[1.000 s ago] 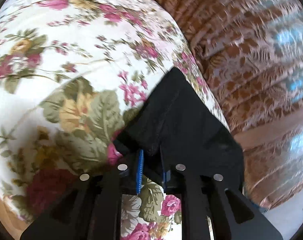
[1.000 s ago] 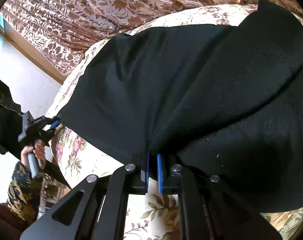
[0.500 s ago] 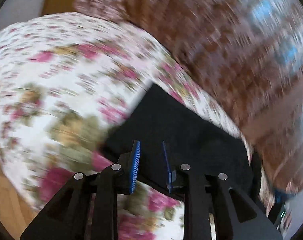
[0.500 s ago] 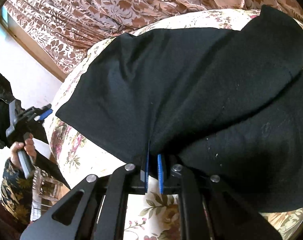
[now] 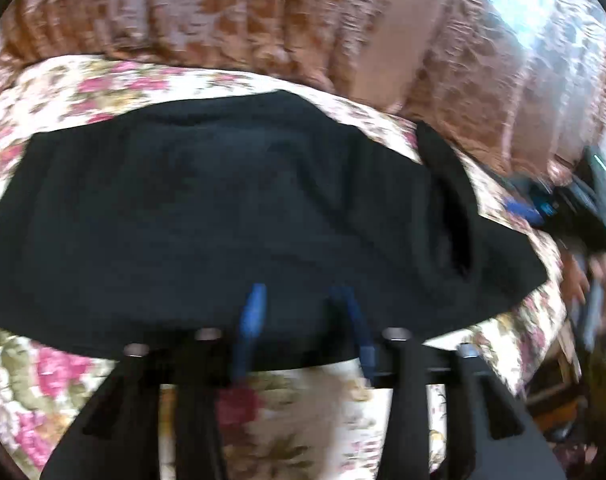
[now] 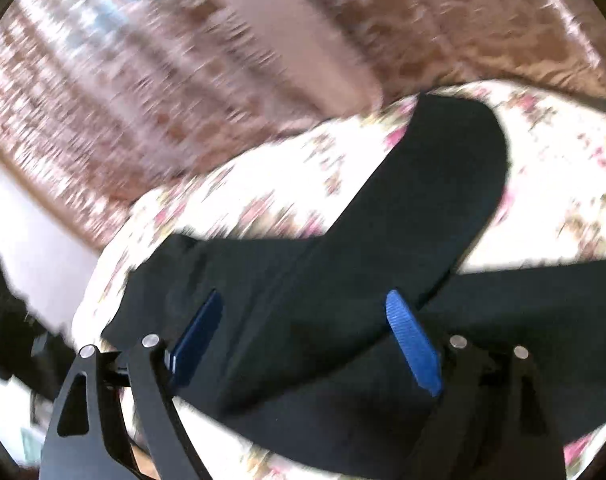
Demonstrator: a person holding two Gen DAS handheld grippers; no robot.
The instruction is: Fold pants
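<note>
Black pants [image 5: 231, 216] lie spread on a floral bedspread [image 5: 103, 80]. My left gripper [image 5: 303, 308] hovers over their near edge; its jaws are opening, with nothing pressed between the blue pads. In the right wrist view the pants [image 6: 383, 280] cross the frame, one folded leg running up and to the right. My right gripper [image 6: 307, 320] hangs above them, its jaws opening wide and free of the cloth. The right gripper [image 5: 575, 208] also shows, blurred, at the right edge of the left wrist view, held by a hand.
Brown patterned curtains [image 5: 303, 20] hang behind the bed, with a bright window at the upper right. The bedspread [image 6: 263, 184] drops off at the left of the right wrist view, where a pale wall [image 6: 31, 240] shows. Both views are motion-blurred.
Both grippers let go of the pants and opened. The left gripper swung away from the corner to face the whole garment. The right gripper lifted and backed off.
</note>
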